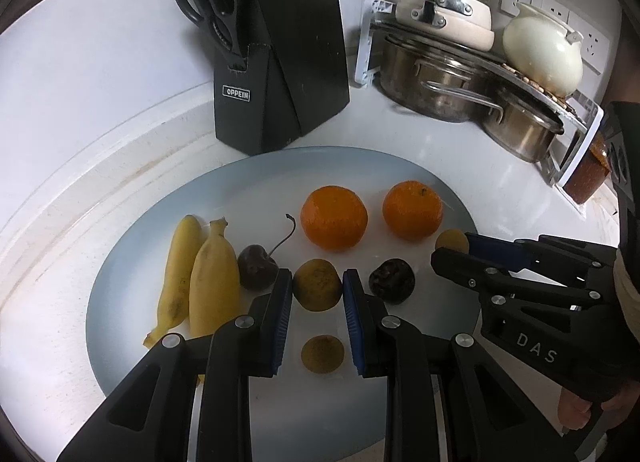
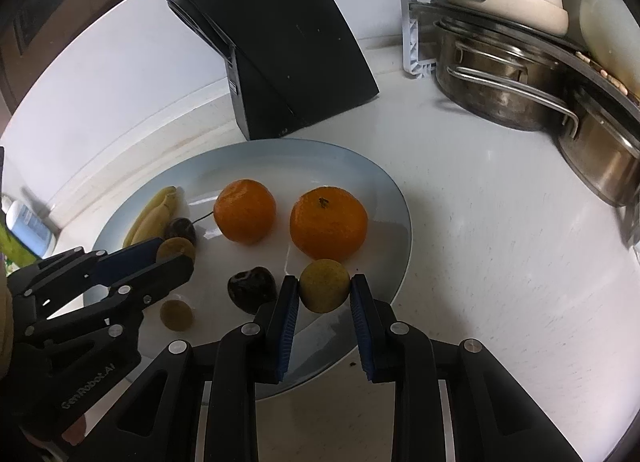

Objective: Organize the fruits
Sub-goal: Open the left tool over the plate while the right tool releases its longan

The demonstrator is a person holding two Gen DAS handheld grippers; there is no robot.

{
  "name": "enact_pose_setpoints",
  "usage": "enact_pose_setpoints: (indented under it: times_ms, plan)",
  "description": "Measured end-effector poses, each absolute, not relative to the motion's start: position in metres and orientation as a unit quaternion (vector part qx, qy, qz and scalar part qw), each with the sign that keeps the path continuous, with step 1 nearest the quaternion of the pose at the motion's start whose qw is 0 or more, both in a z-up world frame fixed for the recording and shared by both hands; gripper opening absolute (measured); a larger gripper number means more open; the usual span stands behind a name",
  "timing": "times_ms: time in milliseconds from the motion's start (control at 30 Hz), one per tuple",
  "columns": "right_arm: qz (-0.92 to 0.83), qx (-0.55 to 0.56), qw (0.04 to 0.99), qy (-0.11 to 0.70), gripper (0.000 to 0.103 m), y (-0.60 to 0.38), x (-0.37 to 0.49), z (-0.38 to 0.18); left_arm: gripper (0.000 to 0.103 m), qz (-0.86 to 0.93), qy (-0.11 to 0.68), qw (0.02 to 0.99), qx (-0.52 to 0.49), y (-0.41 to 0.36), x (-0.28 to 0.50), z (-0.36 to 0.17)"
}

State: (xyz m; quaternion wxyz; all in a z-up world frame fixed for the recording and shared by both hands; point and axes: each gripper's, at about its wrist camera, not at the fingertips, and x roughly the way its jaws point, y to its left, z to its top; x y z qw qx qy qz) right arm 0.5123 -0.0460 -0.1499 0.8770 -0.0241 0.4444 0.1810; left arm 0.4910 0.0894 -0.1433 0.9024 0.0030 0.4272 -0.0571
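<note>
Two small yellow fruits (image 1: 316, 285) (image 2: 325, 285) sit clamped in the left and right jaws above the plate (image 1: 120, 282).

Glossy glazed plate (image 1: 120, 294), pale blue at the rim, catching reflections. At its twelve o'clock the knife block (image 1: 280, 62) looks matt black, speckled with small marks. Over at two o'clock, steel pots (image 1: 440, 90) with a dulled, smudged shine, and a smooth cream kettle (image 1: 540, 50) above them. The oranges (image 1: 334, 218) show dimpled, satiny skin; the bananas (image 1: 212, 282) are smooth and spotted. Gripper fingers (image 1: 276, 326) are matt black plastic with ribbed blue pads. The white countertop (image 2: 480, 222) gleams, faintly scuffed.
</note>
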Motion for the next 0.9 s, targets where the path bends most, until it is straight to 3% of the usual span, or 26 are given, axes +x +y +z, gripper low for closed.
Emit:
enact_pose_setpoints:
  times_ms: [167, 533, 733, 900]
  plan:
    - [0.179, -0.024, 0.88, 0.439, 0.029, -0.046, 0.512, -0.149, 0.028, -0.054, 0.426, 0.903, 0.005, 0.089, 0.491, -0.143]
    - [0.166, -0.021, 0.889, 0.426, 0.033, -0.048, 0.498, -0.137, 0.051, -0.005, 0.394, 0.919, 0.023, 0.095, 0.466, -0.119]
    - [0.147, -0.025, 0.907, 0.394, 0.052, -0.044, 0.474, -0.119, 0.071, 0.051, 0.351, 0.934, 0.041, 0.106, 0.439, -0.096]
    - [0.134, -0.017, 0.921, 0.365, 0.067, -0.042, 0.447, -0.1, 0.081, 0.058, 0.323, 0.944, 0.031, 0.115, 0.413, -0.075]
